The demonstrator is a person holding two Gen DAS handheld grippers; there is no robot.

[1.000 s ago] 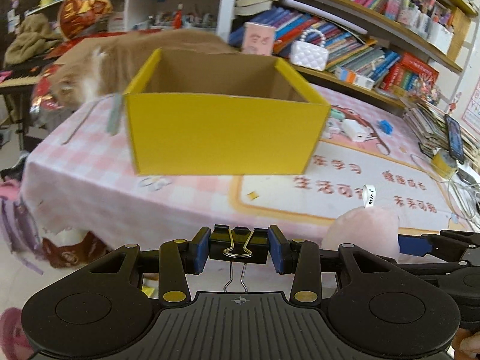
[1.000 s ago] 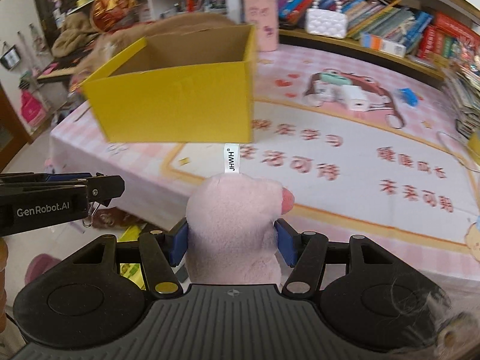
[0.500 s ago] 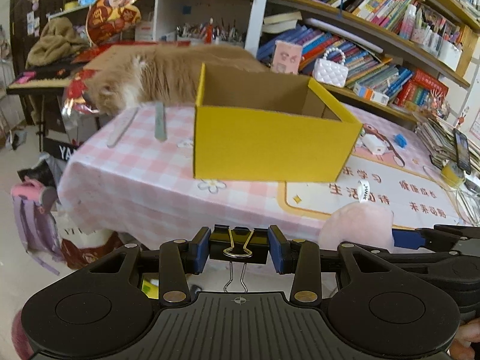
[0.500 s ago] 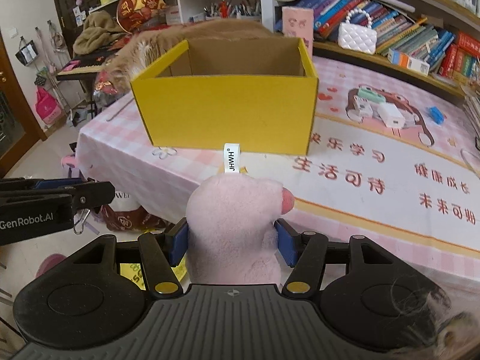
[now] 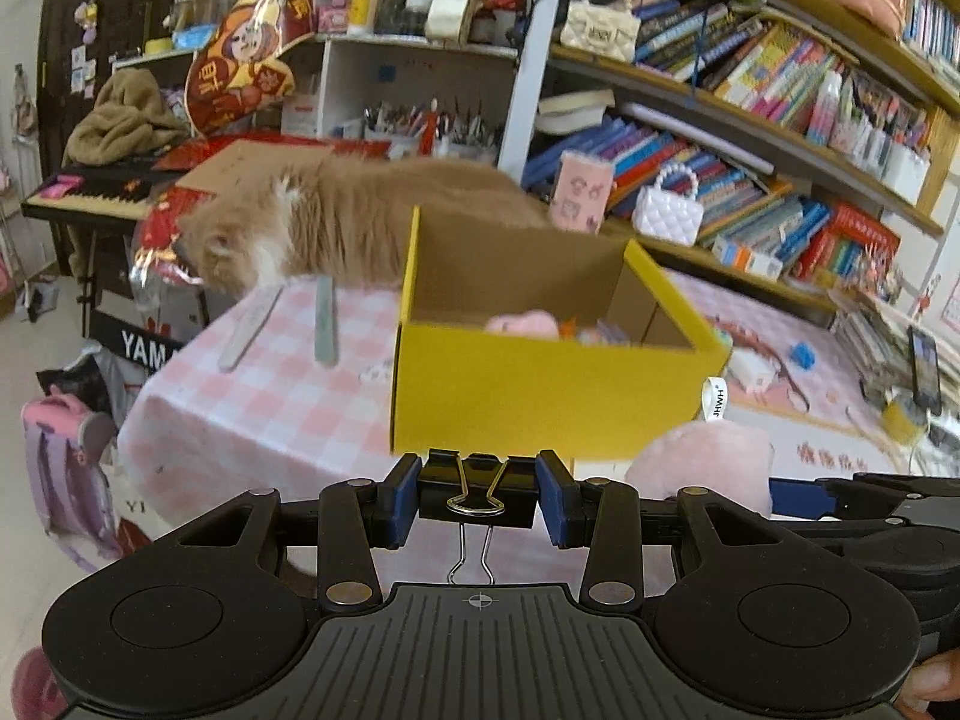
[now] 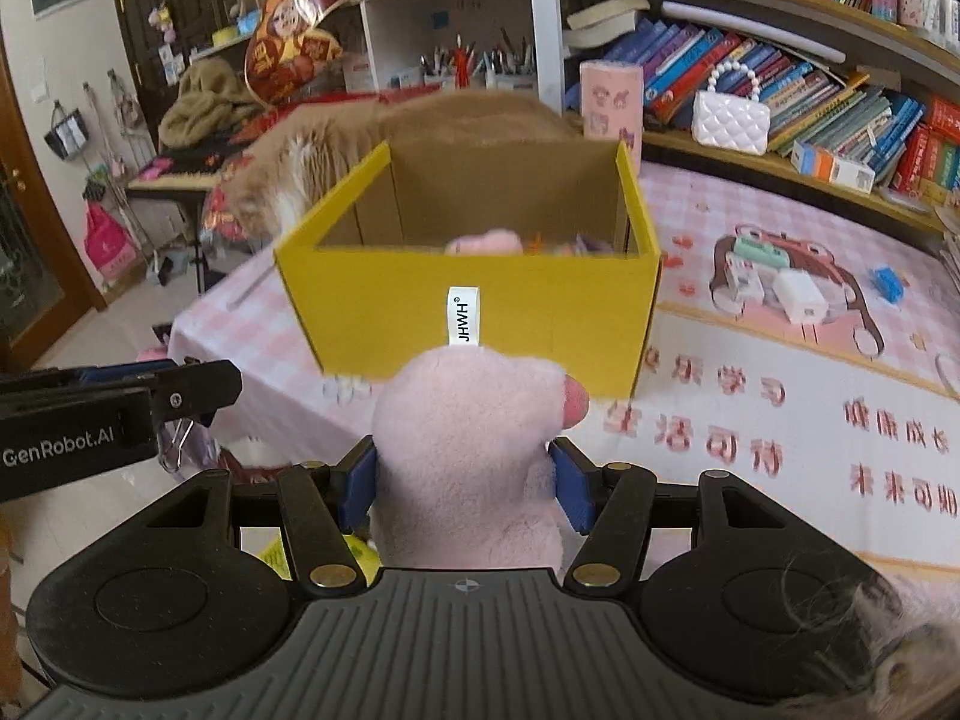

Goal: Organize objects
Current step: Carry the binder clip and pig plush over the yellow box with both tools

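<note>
One yellow box (image 6: 480, 318), one binder clip (image 5: 477, 483), one cat (image 5: 336, 228).

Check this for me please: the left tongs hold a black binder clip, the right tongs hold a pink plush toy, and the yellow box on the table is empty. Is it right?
Not quite. The yellow box is not empty: the right wrist view shows a pink soft item and other small things inside. The rest holds: the left tongs grip the black binder clip, the right tongs the pink plush toy.
</note>
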